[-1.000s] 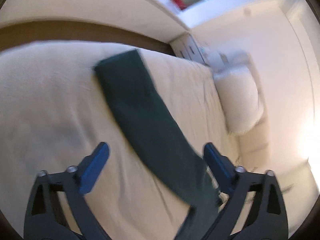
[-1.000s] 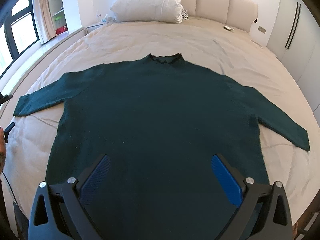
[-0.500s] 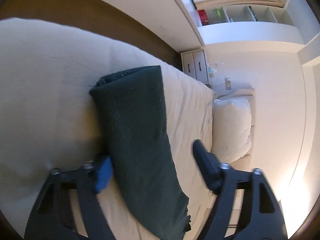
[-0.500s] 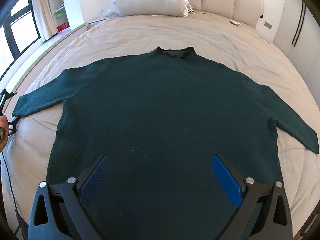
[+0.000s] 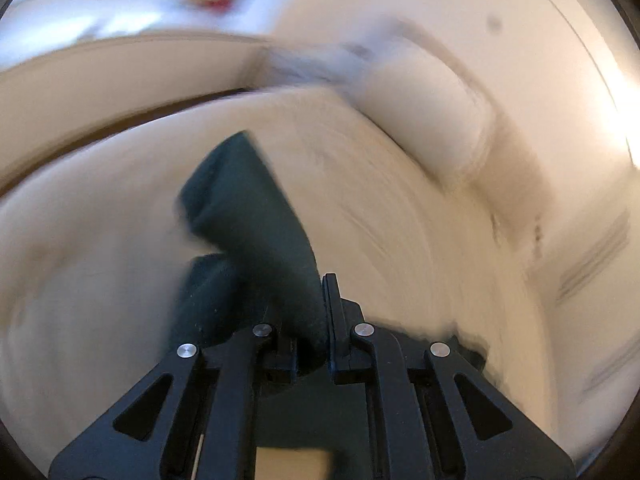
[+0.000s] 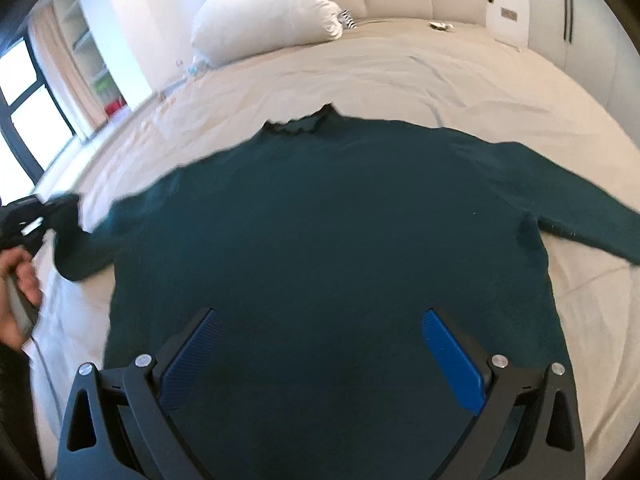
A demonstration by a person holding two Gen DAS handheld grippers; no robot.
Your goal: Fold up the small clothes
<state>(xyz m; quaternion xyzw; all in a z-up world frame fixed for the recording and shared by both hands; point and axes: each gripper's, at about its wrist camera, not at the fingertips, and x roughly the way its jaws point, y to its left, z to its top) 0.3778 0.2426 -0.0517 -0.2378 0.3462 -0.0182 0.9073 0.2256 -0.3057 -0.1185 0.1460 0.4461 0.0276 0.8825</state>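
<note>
Lying flat on the bed (image 6: 400, 80), front down or up can't tell, the dark green sweater (image 6: 332, 232) spreads w/ collar toward the pillow (image 6: 268, 12) and headboard. Left gripper (image 5: 320, 304) has its fingers clamped narrow on the sweater's left sleeve (image 5: 248, 216), cuff end bunched and lifted off the sheet; left view is badly motion-blurred. Right gripper (image 6: 320, 344) hovers over the lower body of the sweater, fingers (image 6: 448, 356) wide, nothing between them. A hand (image 6: 18, 280) shows at the far left edge of the right view.
</note>
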